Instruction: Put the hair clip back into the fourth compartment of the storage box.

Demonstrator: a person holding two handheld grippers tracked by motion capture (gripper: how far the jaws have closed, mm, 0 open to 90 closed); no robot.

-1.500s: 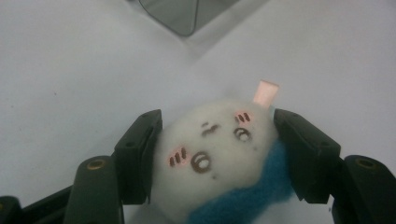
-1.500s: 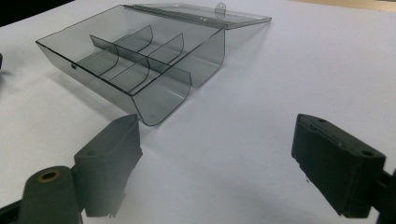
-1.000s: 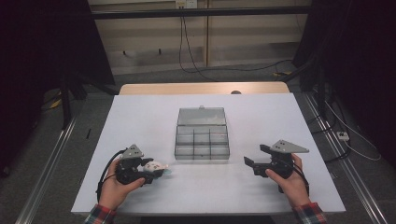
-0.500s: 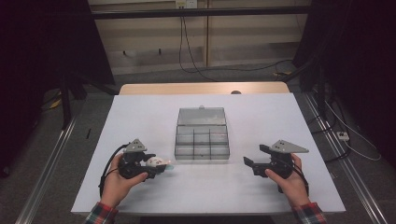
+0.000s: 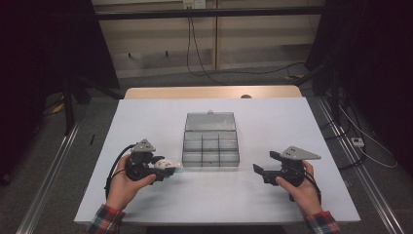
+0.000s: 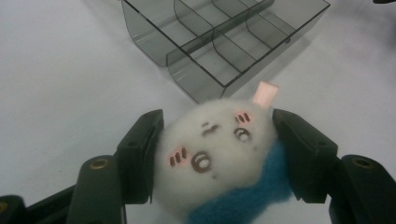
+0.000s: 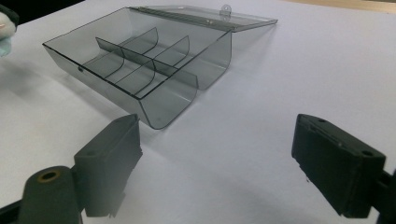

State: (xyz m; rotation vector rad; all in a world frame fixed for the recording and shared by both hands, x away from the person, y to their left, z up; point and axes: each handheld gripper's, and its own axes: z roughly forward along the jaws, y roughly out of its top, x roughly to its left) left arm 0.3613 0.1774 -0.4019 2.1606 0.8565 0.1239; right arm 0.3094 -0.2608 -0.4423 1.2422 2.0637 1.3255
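A small white plush toy (image 6: 215, 154) with a drawn face, a blue part and a pink tag sits squeezed between the two black jaws of my left gripper (image 6: 217, 154). From above, that gripper (image 5: 165, 167) holds the toy (image 5: 164, 165) just left of the smoky clear compartment box (image 5: 211, 148), slightly above the table. The box (image 6: 224, 37) stands open, lid laid back, its compartments empty. My right gripper (image 5: 259, 170) rests right of the box (image 7: 140, 60), open, with nothing between its jaws (image 7: 215, 163).
The white table (image 5: 272, 122) carries the box at its middle. A wooden strip (image 5: 209, 92) runs along the far edge. Cables lie on the floor behind, and metal rails (image 5: 48, 170) flank both sides.
My left gripper has risen a little and moved right toward the box with the plush toy in it. The right gripper has stayed still.
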